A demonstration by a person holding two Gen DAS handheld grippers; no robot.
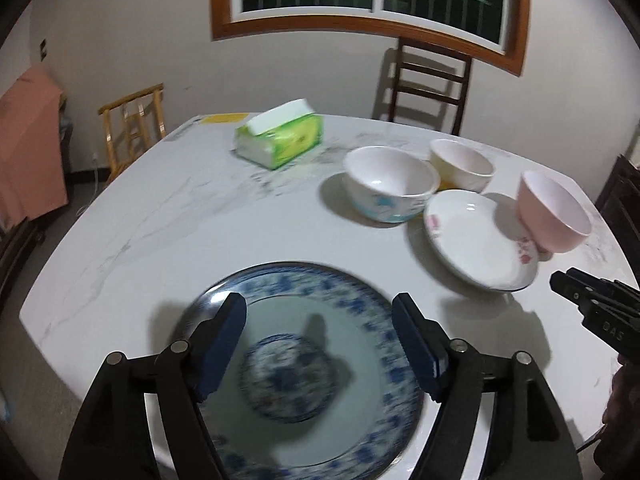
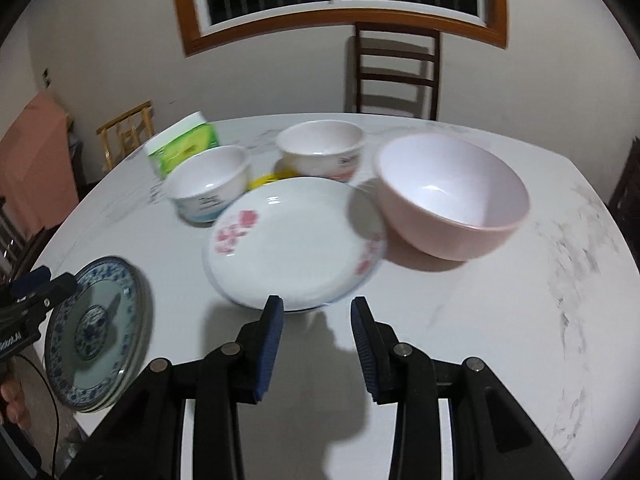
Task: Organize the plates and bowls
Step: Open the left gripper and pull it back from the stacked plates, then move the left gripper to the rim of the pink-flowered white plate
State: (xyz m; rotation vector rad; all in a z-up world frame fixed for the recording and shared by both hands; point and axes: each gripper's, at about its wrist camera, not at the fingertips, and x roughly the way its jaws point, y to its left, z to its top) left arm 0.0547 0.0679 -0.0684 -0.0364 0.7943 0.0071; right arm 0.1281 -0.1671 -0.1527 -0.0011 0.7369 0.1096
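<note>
Left claw [image 1: 320, 344] was seen open above the blue plate [image 1: 360, 320]; right claw [image 2: 317, 344] open, empty, facing the floral plate [image 2: 296, 240]. Rim best approached low, pinched squarely.

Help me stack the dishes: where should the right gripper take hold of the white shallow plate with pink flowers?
Probably the near rim of the white shallow plate with pink flowers, approached low from the open table in front. That edge faces the open right gripper; the pink bowl crowds its right side.

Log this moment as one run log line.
left gripper: open, above blue patterned plate | right gripper: open, empty, near pink-flowered plate | bowls unstacked
</note>
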